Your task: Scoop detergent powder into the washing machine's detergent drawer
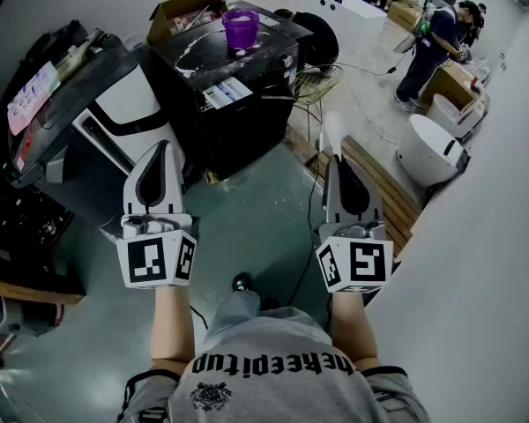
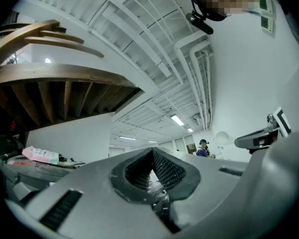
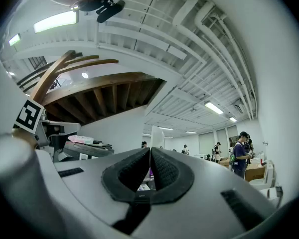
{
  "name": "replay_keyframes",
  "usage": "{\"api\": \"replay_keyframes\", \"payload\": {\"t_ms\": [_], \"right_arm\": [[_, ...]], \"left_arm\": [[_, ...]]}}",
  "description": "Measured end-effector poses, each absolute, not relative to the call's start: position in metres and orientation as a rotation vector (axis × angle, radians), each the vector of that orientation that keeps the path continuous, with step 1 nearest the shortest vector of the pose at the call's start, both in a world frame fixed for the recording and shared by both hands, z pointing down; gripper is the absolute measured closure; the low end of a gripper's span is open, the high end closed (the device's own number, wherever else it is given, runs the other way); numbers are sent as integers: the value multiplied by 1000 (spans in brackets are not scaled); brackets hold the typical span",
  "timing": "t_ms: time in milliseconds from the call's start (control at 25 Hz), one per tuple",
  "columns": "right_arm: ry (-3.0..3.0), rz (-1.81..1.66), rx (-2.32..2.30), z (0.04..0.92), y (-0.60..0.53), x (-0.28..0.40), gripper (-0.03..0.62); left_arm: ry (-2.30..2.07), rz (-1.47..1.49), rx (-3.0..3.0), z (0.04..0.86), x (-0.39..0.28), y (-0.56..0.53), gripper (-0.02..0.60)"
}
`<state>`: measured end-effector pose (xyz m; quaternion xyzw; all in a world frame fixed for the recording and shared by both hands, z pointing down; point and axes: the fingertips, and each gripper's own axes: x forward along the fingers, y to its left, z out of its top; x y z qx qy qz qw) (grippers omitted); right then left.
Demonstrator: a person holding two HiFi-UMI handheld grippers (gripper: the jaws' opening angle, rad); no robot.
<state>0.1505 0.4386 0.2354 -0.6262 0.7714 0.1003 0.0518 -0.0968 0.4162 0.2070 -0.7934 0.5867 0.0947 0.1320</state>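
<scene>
Left tool (image 1: pixel 163 148) and right tool (image 1: pixel 337 161) both have their jaws pressed together on nothing, and are held well short of the black machine (image 1: pixel 247 104). The purple cup (image 1: pixel 240 26), likely holding the detergent, stands near the far edge of the machine's top. A hasty reach could tip it and spill powder. I cannot make out a drawer.

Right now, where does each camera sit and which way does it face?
Head view: on the person's head, facing steeply down at the floor and black machine; shows left gripper, right gripper, forearms, shirt.
Left gripper view: on the left gripper, tilted up along shut jaws toward the ceiling; right gripper at the right edge.
Right gripper view: on the right gripper, likewise tilted up; left gripper's marker cube at left.
Shared: both gripper views show the wooden beams.
</scene>
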Motion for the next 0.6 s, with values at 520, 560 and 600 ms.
{"api": "replay_keyframes", "payload": {"t_ms": [520,560,600], "right_arm": [[2367,353,-1918,238,389,119,588],[2374,375,-1922,238,384,116,588],[2380,391,-1921,237,379,112,588]], "left_arm": [[1689,256,-2323,214,-122,366,578],[1679,253,-2328,214,-123,361,578],[1669,250,-2334,214,-124,355,578]]}}
